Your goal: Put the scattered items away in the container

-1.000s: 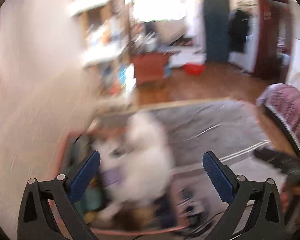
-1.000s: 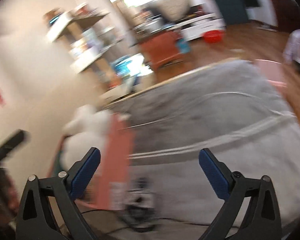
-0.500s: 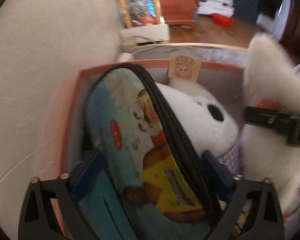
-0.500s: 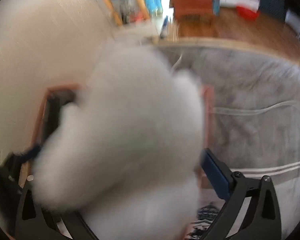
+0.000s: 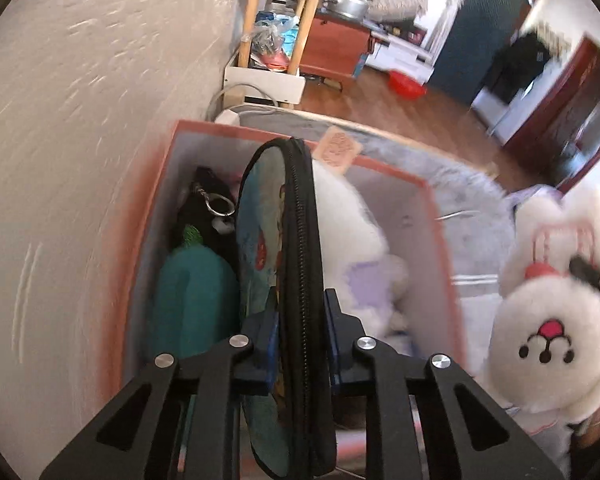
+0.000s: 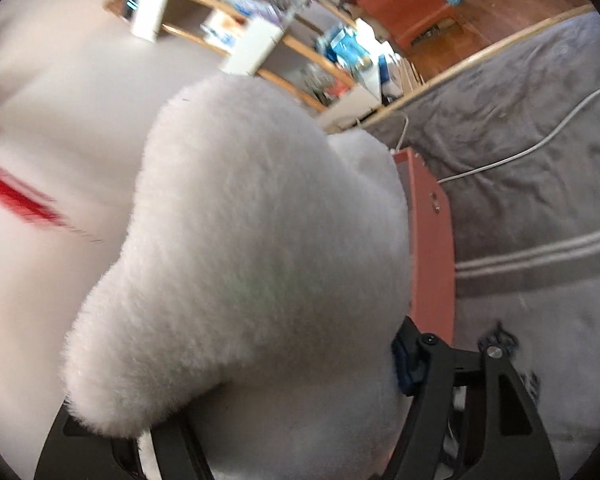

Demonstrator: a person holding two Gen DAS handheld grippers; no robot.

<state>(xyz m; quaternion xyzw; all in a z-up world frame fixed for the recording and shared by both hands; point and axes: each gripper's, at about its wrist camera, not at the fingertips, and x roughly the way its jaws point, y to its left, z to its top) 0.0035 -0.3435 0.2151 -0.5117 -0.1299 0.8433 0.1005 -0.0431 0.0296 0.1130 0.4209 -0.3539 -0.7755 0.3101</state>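
Inside the pink-rimmed container [image 5: 434, 216], seen from my left wrist view, my left gripper [image 5: 302, 340] is closed tight on the zippered pouch [image 5: 278, 240], blue pads pressing both printed faces while the black zipper runs along the top edge between them. The pouch stands on edge, roughly upright, partly within the container. Left of it lie a teal item [image 5: 194, 300] and, farther off, a dark item with a metal key ring [image 5: 220, 206]. Right of the pouch a white plush [image 5: 350, 228] with a lilac patch rests in the container, touching the pouch's right face. A small tan tag [image 5: 338, 150] sits at the far rim. The container stands on a grey blanket [image 5: 466, 188], hard against the pale wall [image 5: 80, 120] on the left.

Outside the container's right wall, the white plush rabbit [image 5: 550, 336] faces the left wrist lens, showing a pink nose and dark dots.

From the right wrist view, the rabbit [image 6: 252, 264] fills most of the field. My right gripper [image 6: 268, 412] is clamped around it, jaws spread only as far as the fur's bulk allows; one blue pad [image 6: 402, 364] presses its right side, the other is hidden by fur. The container wall [image 6: 432, 248] lies just right of the rabbit, and a white cable [image 6: 540, 140] crosses the blanket [image 6: 540, 200] beyond.
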